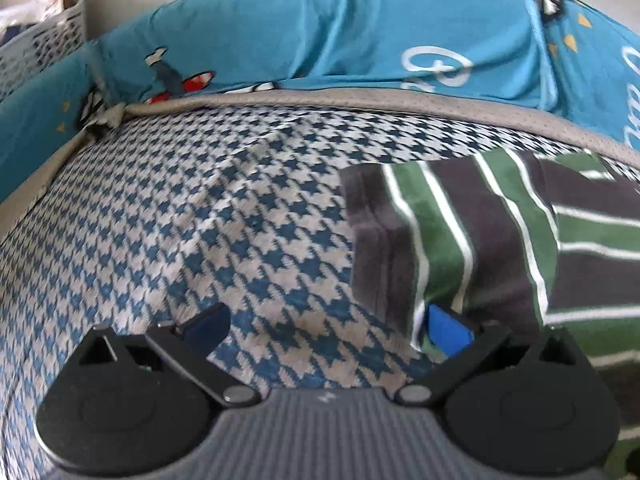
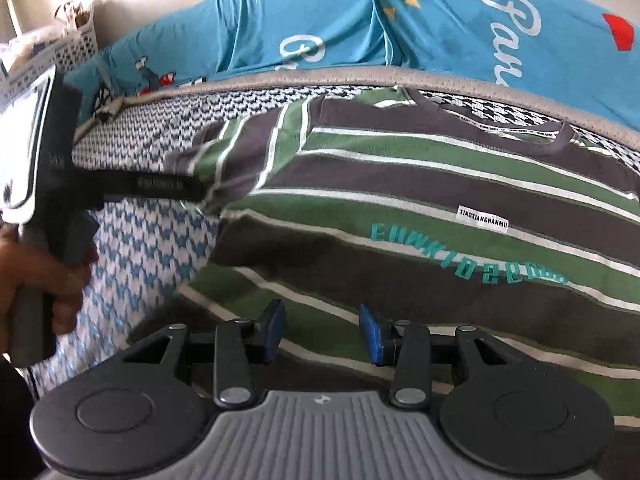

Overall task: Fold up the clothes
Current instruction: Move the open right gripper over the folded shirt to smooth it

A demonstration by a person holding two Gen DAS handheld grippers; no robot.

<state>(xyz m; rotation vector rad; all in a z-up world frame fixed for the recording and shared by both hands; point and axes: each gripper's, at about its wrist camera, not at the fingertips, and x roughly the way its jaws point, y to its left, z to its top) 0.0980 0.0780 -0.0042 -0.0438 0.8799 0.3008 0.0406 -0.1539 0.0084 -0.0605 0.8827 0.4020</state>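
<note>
A T-shirt (image 2: 400,200) with green and dark grey stripes, thin white lines and teal lettering lies front up on the houndstooth bed cover (image 1: 180,220). Its neck points to the far side. The sleeve (image 1: 420,240) lies spread out to the left. My left gripper (image 1: 328,326) is open wide just above the cover, and its right pad (image 1: 448,328) sits at the sleeve's near edge. From the right wrist view, the left gripper (image 2: 176,184) reaches in from the left, held by a hand (image 2: 44,276). My right gripper (image 2: 322,332) is open over the shirt's lower body with nothing between its pads.
A bright blue quilt (image 1: 360,32) with cartoon prints and white script is bunched along the far side of the bed, behind a grey edging strip (image 1: 360,98). A white lattice basket (image 2: 76,50) stands at the far left. Bare houndstooth cover lies left of the shirt.
</note>
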